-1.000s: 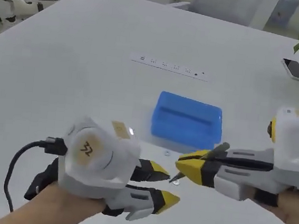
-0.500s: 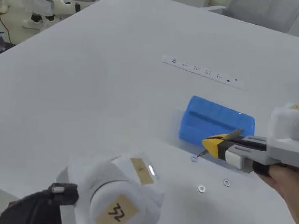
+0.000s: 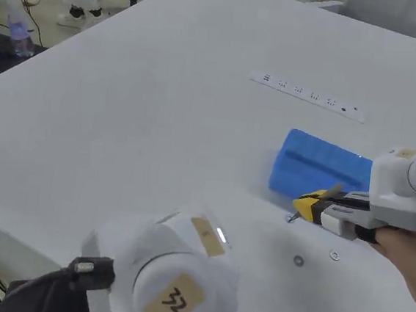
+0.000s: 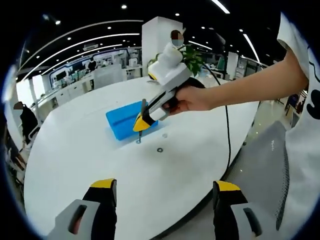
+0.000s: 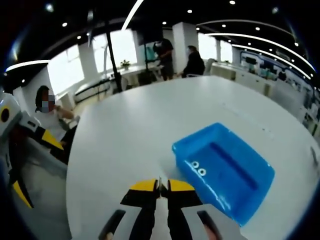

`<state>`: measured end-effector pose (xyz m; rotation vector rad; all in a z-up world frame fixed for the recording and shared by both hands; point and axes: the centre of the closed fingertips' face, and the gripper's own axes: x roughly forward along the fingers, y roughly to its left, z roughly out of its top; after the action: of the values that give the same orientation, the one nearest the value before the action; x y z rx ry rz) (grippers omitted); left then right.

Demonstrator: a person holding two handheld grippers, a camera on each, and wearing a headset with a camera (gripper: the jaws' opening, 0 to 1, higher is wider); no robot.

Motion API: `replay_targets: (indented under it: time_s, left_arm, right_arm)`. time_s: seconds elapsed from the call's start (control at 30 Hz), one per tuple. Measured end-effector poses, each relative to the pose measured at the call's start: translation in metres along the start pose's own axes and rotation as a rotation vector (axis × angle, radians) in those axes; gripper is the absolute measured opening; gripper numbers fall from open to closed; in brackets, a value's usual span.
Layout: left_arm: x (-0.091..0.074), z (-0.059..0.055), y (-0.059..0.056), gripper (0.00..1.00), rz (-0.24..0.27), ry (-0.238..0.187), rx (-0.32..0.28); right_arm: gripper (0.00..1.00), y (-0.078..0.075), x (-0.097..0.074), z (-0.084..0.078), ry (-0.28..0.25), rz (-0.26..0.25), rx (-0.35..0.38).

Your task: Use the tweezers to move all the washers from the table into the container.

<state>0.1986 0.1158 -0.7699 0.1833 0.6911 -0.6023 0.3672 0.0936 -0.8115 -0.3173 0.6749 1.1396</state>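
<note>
Holds left gripper point(image 4: 162, 189) back at frame bottom, jaws released, likely to leave room. Grips tweezers point(image 3: 293, 216) in clenched jaws of right gripper point(image 3: 309, 205), centre right, tip down on worktop point(image 3: 160, 122) beside container point(image 3: 321, 163), apparently for a pick. Leaves two washers point(image 3: 298, 260) loose lower right of the jaws, apart from them.

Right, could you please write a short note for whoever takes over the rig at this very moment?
Left gripper: open, holding nothing, low over the near side of the table.
Right gripper: shut on the tweezers, tips down at a washer just in front of the blue container; I cannot tell if it is pinched yet.
Done: two washers lie in the container.
Left: that washer, plus two more washers on the table nearby.
</note>
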Motion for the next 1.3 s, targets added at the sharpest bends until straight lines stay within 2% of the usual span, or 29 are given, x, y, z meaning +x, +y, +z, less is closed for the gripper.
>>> replay_targets:
  time_s: [0.23, 0.43, 0.6, 0.87, 1.3]
  left_arm:
    - [-0.003, -0.003, -0.001, 0.81, 0.009, 0.004, -0.021]
    - [-0.002, -0.008, -0.001, 0.79, 0.012, 0.017, -0.010]
    - [-0.001, -0.012, 0.001, 0.78, 0.021, 0.030, -0.003]
    - [-0.002, -0.012, 0.001, 0.78, 0.030, 0.032, 0.013]
    - [-0.001, -0.012, 0.000, 0.77, 0.035, 0.038, 0.020]
  right_arm:
    - [0.04, -0.003, 0.005, -0.001, 0.020, -0.004, -0.027]
    - [0.04, -0.004, 0.009, -0.005, 0.046, -0.008, -0.057]
    - [0.04, -0.009, 0.009, -0.004, 0.041, -0.011, -0.049]
    - [0.04, -0.012, 0.011, -0.002, 0.047, -0.016, -0.069]
    - [0.04, -0.011, 0.017, -0.003, 0.047, -0.018, -0.052]
